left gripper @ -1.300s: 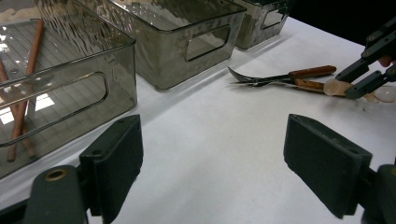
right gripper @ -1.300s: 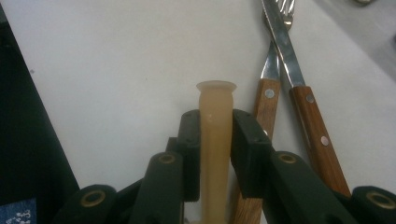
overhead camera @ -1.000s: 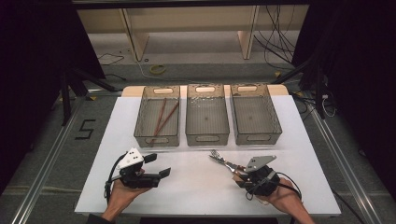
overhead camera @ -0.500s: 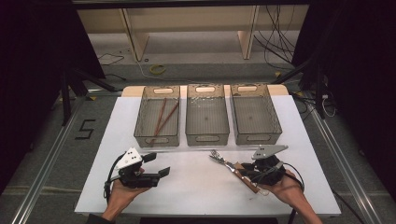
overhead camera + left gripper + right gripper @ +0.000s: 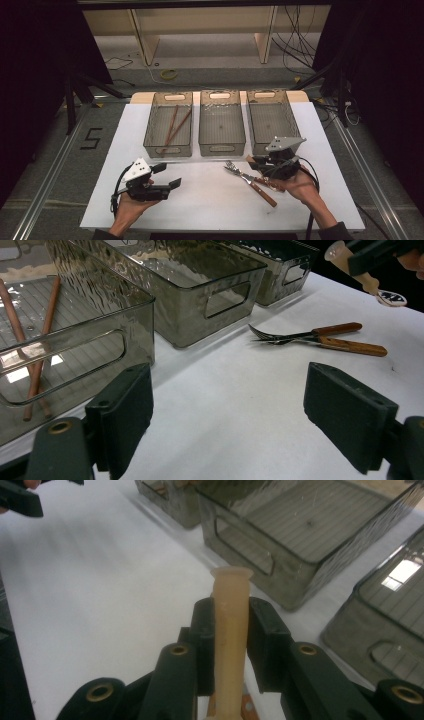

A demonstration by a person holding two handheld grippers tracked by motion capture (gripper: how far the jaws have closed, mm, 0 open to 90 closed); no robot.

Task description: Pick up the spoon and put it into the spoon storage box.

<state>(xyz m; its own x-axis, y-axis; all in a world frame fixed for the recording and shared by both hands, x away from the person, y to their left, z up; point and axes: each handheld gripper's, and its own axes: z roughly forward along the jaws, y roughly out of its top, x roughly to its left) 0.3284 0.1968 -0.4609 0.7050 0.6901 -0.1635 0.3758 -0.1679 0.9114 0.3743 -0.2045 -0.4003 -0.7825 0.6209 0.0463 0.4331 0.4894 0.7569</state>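
Right gripper point(image 5: 229, 625): jaws closed tight on a pale tan wooden utensil handle point(image 5: 229, 630) that stands up between them and flares at its far end. In the high view this gripper point(image 5: 261, 162) sits at the lower right of the frame, above the white table top point(image 5: 210, 200), just in front of the right-hand smoked clear plastic bin point(image 5: 271, 120).

Left gripper point(image 5: 225, 415): jaws spread wide, holding nothing, touching nothing visible; it point(image 5: 167, 176) sits at lower left in the high view.

Two wooden-handled metal forks point(image 5: 250, 181) lie together on the table beside the right gripper. Two brown chopsticks point(image 5: 173, 128) rest in the left-hand smoked clear plastic bin point(image 5: 155, 145).
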